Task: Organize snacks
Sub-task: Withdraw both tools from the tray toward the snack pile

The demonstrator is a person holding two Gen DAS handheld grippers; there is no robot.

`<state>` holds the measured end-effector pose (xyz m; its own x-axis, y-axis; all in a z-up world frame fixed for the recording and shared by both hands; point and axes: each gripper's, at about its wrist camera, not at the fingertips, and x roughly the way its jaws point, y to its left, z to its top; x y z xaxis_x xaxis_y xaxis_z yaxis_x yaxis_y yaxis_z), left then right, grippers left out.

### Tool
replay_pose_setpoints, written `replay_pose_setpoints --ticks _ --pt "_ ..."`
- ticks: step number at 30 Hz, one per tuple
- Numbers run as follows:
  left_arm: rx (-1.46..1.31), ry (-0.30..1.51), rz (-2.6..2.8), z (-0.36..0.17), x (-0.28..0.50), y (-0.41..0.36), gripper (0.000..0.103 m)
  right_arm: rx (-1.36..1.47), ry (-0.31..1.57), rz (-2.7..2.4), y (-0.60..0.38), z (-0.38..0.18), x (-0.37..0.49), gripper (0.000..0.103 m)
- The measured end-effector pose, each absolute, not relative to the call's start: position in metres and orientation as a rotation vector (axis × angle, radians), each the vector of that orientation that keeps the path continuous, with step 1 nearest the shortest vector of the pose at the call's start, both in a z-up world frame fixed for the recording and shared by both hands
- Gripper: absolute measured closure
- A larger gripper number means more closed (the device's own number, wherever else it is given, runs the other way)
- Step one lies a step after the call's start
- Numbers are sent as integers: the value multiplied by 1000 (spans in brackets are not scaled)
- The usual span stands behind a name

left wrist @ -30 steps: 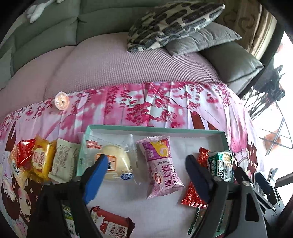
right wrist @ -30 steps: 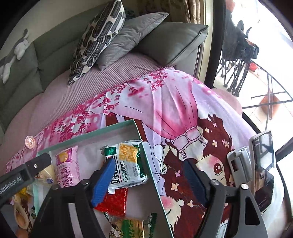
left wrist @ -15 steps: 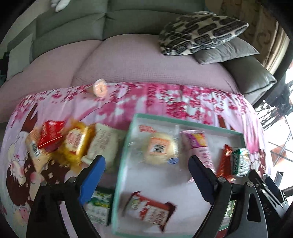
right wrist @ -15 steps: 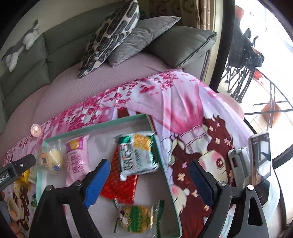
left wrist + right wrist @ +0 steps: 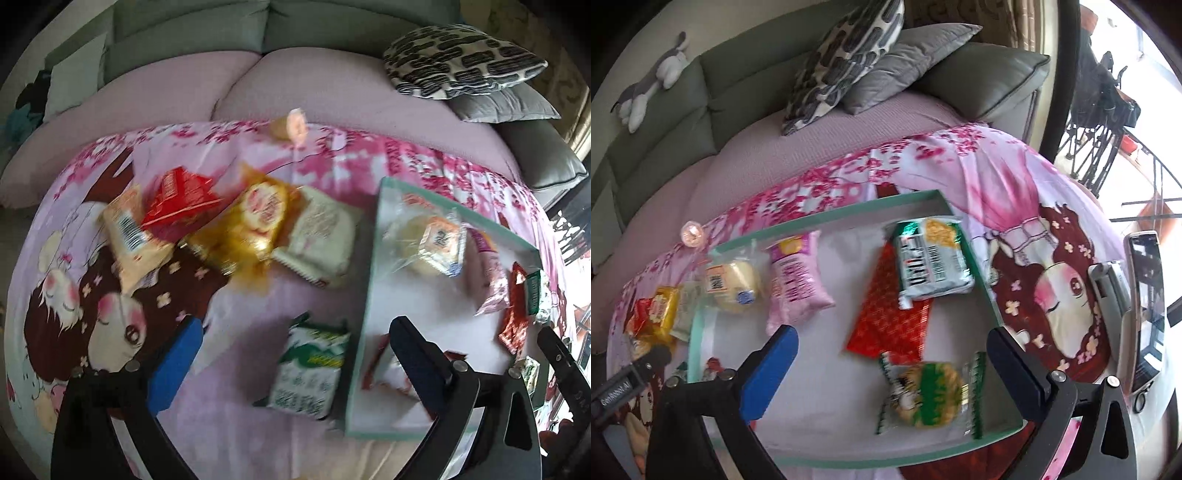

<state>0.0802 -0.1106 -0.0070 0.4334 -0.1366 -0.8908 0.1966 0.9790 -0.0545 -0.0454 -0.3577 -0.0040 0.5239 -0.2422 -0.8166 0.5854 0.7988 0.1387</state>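
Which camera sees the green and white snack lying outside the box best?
The left wrist view. The green and white snack lies in full sight on the pink blanket, just left of the box, between the open jaws. In the right wrist view, it is almost entirely hidden behind the left gripper.

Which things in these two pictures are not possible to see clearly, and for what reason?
- Red-and-white packet in the tray, left wrist view: mostly hidden behind the left claw.
- Green-and-white packet, left wrist view: print lost to motion blur.
- Snack pile outside the tray, right wrist view: too small and partly hidden by the tray wall.
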Motion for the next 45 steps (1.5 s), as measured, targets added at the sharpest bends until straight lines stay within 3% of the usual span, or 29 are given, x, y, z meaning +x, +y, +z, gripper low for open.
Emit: replay_pose_setpoints --ticks 22,45 --pt "30 1120 -65 -21 77 -13 2 258 999 -238 -208 -20 0 0" --pt "8 1166 -64 -31 79 -6 2 247 1000 -223 -199 -25 0 0"
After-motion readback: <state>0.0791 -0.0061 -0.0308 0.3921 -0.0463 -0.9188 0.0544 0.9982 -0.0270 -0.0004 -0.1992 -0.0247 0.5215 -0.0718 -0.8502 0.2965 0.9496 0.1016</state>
